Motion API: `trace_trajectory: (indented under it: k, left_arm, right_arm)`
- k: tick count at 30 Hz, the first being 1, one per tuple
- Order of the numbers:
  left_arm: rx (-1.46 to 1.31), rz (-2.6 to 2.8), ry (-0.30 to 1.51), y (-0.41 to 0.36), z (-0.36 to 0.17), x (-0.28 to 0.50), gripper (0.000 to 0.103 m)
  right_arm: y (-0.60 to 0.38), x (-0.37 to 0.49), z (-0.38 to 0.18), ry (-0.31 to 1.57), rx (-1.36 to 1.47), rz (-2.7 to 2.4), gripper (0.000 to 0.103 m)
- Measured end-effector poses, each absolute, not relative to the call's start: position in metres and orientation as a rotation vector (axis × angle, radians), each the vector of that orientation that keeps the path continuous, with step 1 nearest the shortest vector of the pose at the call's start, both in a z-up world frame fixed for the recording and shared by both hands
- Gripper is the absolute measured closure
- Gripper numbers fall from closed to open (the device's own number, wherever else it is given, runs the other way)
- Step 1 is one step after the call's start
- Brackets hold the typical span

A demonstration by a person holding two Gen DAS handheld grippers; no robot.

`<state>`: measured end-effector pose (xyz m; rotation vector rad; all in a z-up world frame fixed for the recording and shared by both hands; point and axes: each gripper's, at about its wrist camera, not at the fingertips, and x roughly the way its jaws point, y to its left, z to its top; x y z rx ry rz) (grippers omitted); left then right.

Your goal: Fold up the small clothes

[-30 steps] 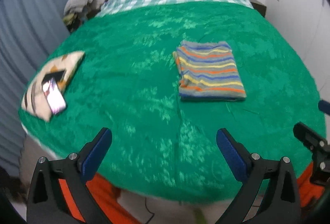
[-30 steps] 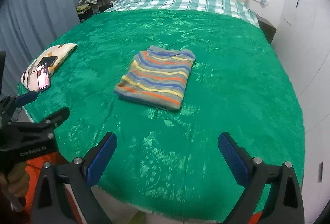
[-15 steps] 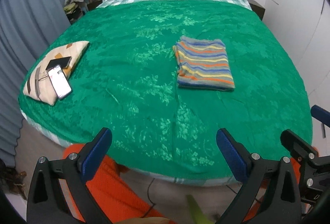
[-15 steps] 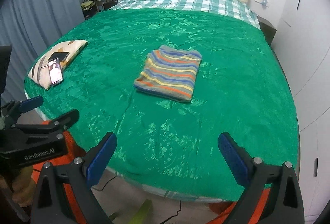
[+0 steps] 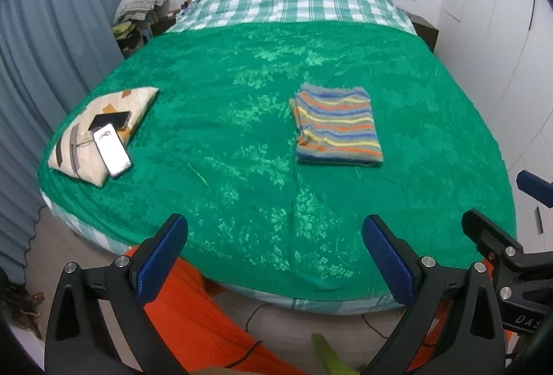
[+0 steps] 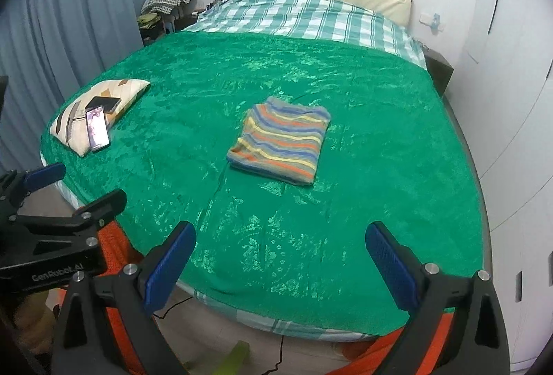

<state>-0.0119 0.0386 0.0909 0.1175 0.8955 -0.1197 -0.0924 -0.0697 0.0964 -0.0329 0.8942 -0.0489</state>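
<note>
A striped garment [image 5: 337, 126], grey with blue, orange and yellow bands, lies folded in a neat rectangle on the green bedspread [image 5: 242, 119]. It also shows in the right wrist view [image 6: 281, 145]. My left gripper [image 5: 274, 230] is open and empty, held back over the foot edge of the bed. My right gripper [image 6: 280, 235] is open and empty too, beside it. Both are well short of the garment. The right gripper shows at the right edge of the left wrist view [image 5: 497, 226]; the left gripper shows at the left of the right wrist view [image 6: 58, 198].
A patterned cushion [image 5: 100, 129] with two phones [image 5: 112, 148] on it lies at the bed's left edge. Blue curtains [image 5: 52, 46] hang on the left, white wardrobe doors [image 6: 511, 98] stand on the right. A cable [image 6: 276, 354] and orange cloth [image 5: 193, 323] lie by the floor.
Both grippers have pulled back and away from the bed, so more of the bed and the floor shows. The folded garment has not moved.
</note>
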Motion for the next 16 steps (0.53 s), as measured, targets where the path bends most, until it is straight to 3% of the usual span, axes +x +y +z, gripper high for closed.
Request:
trace_trajectory:
  k: [16]
  left_arm:
    - [0.122, -0.113, 0.863, 0.0356, 0.0941, -0.0136, 0.002]
  right_arm:
    - [-0.0761, -0.0920, 0.0954, 0.885, -0.024, -0.056, 0.005]
